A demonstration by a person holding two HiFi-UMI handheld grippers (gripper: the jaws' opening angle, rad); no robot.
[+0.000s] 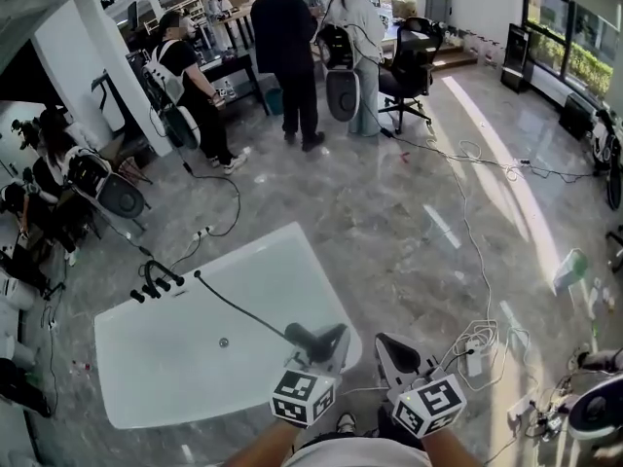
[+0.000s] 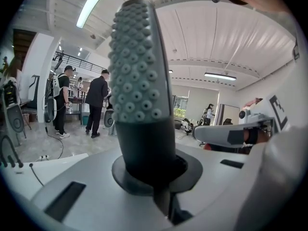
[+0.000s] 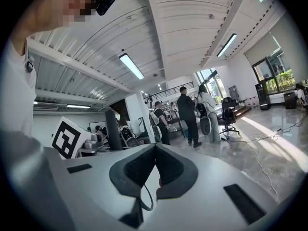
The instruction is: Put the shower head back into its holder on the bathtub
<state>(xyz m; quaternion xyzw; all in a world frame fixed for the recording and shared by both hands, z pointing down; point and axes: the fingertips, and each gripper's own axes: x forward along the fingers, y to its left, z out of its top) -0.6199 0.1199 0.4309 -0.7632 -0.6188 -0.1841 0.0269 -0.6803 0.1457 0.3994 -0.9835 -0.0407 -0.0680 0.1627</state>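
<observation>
In the head view the white bathtub (image 1: 185, 368) lies at the lower left, with black taps and the holder (image 1: 156, 282) on its far left rim. A thin black hose (image 1: 243, 311) runs from there over the tub to the dark grey shower head (image 1: 310, 339). My left gripper (image 1: 329, 346) is shut on that shower head above the tub's right end. In the left gripper view the shower head (image 2: 139, 81) stands upright between the jaws (image 2: 154, 174), nubbed face toward the camera. My right gripper (image 1: 391, 350) (image 3: 155, 153) is shut and empty, just right of the left one.
Several people (image 1: 292, 47) stand at the back by desks and black office chairs (image 1: 409, 66). Cables (image 1: 467, 154) trail over the marble floor, and a power strip (image 1: 475, 354) lies right of my grippers. A seated person (image 1: 54, 178) is at the far left.
</observation>
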